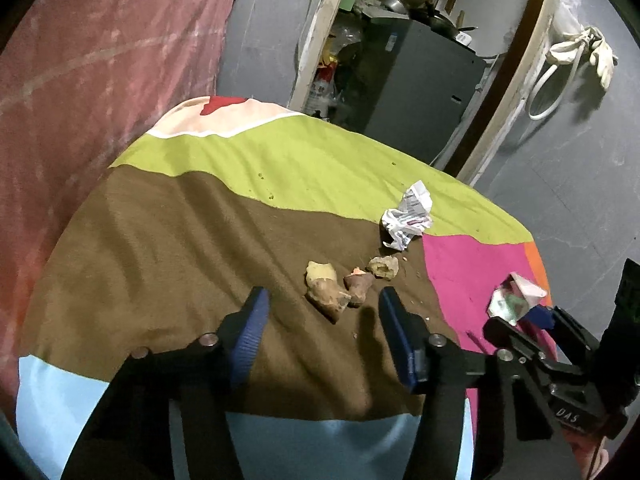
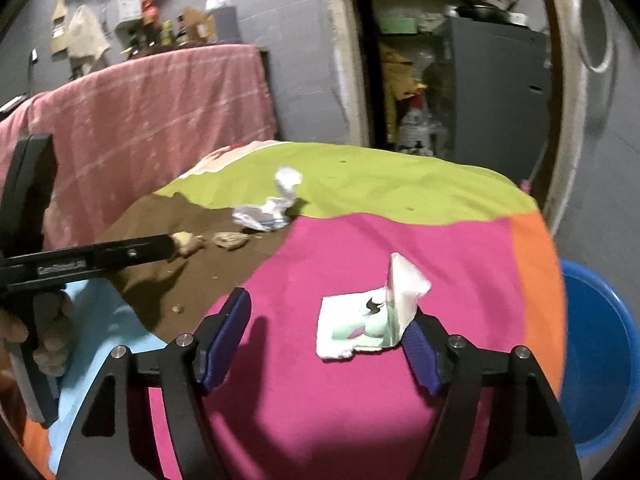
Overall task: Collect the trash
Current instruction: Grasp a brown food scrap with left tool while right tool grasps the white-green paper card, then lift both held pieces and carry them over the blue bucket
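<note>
- The left gripper is released, its blue pads apart and pressing on nothing; it hovers low over the brown patch of the bed cover.
- Just ahead of its fingertips lie three brown food scraps, the nearest one reaching in between the fingertips. A crumpled paper sits farther off, to the right, at the edge of the green patch.
- To take a scrap well, the left gripper should probably settle lower, keep the largest piece centred between the pads, and avoid pinching the cloth beneath.
- The right gripper is also released, held over the pink patch. A torn wrapper lies flat between the fingers, its upturned flap just beside, perhaps touching, the right-hand pad; no squeeze is visible.
- The wrapper sits off-centre, so shifting the right gripper a little to the right before clamping would likely give a surer hold; the raised flap is the easiest part to catch.
- A blue tub stands below the bed's right edge, a likely place for the trash.
</note>
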Motion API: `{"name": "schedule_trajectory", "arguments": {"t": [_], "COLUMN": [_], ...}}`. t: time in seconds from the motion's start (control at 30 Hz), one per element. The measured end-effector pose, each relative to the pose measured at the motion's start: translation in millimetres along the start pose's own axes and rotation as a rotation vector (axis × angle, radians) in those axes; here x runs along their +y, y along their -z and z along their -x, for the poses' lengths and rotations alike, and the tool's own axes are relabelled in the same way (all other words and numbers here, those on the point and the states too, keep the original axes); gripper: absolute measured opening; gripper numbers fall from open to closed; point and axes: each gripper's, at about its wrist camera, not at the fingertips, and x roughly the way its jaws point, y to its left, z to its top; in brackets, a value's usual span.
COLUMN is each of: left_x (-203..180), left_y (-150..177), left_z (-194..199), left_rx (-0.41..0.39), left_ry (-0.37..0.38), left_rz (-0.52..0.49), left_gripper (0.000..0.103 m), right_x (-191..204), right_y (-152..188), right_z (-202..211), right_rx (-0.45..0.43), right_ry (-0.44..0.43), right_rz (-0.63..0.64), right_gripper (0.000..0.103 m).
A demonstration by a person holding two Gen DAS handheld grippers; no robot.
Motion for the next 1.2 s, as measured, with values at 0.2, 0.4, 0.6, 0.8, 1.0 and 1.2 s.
{"name": "schedule_trajectory", "arguments": {"t": [0.2,0.4,0.6,0.8,1.0,1.2], "left_x": [2.3,-0.5,-7.1,-10.3,-27.0,-51.7], "left_y": [-3.7,-3.8,-0.2,9.0,20.4,22.6], "left_z": [-3.9,-6.0,0.1,16.1,31.5,55.0], "left_rx": [0.011,0.026,0.031,0.028,-0.005,-0.098], "left_ry": [0.004,0.008,-0.028,-0.008,0.013,0.064], "left_rz": [0.019,0.006,-0.021,0.004,-0.027,-0.051], "left_gripper": [0.032,0.021,0.019,0.017,0.017,0.017], "right_x": [15.9,25.8,29.6,31.3,34.9,32.1], "right_y": [-4.8,-4.7,-3.1,3.2,9.3,10.5], "right_z": [-12.4,-17.2,-18.1,-7.8,12.9,51.9], "right_rx": [0.029,0.044,0.05,0.026,-0.029,-0.153], "right_ry": [-0.042,-0.053,-0.056,-0.06,-0.064,-0.031], "right_rz": [0.059,0.095,0.102,0.095,0.081,0.06], "right_gripper": [0.054,0.044,0.032,0.031,0.031,0.031]}}
